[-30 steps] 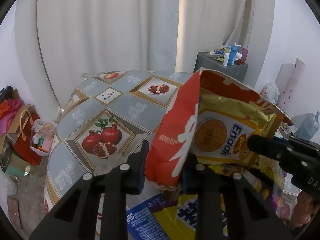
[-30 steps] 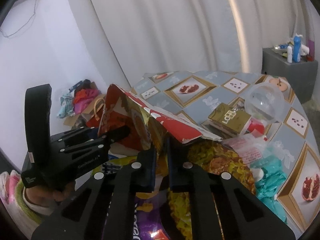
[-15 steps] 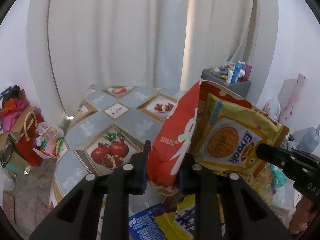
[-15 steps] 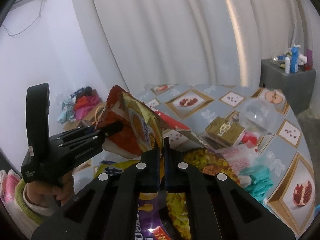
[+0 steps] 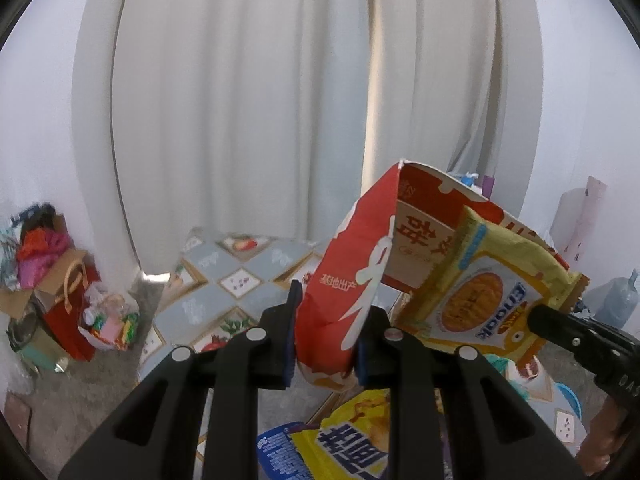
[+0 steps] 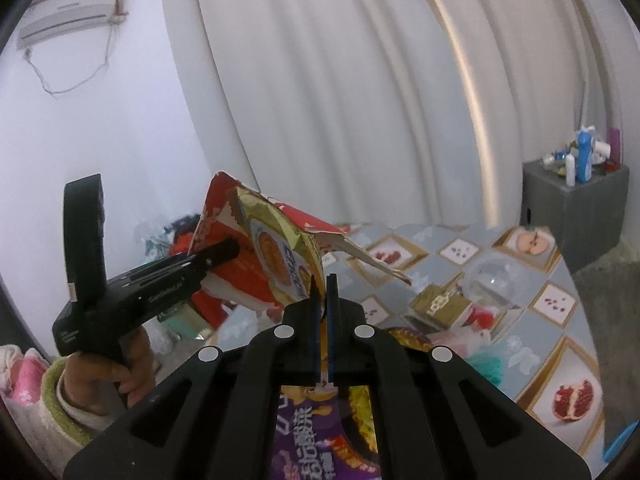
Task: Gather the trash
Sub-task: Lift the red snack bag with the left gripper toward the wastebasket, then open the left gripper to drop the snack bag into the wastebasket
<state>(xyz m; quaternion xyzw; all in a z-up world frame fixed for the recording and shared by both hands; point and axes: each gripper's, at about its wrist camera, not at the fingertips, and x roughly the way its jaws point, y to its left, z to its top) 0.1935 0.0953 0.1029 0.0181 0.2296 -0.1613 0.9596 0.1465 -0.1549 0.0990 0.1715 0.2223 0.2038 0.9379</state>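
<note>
Left gripper [image 5: 326, 344]: clamped on the lower edge of the red carton [image 5: 352, 280], holding it with the open mouth up. Over the last second the carton has risen well clear of the table [image 5: 224, 280]. Inside the carton mouth, the yellow snack wrapper [image 5: 480, 300] has been drawn partly outward rather than seated deeper. Right of the carton, the right gripper [image 6: 321, 292] is pinched on the wrapper's corner. Judgement: the wrapper is not yet secured; remaining trash [image 6: 440, 304] lies on the table.
</note>
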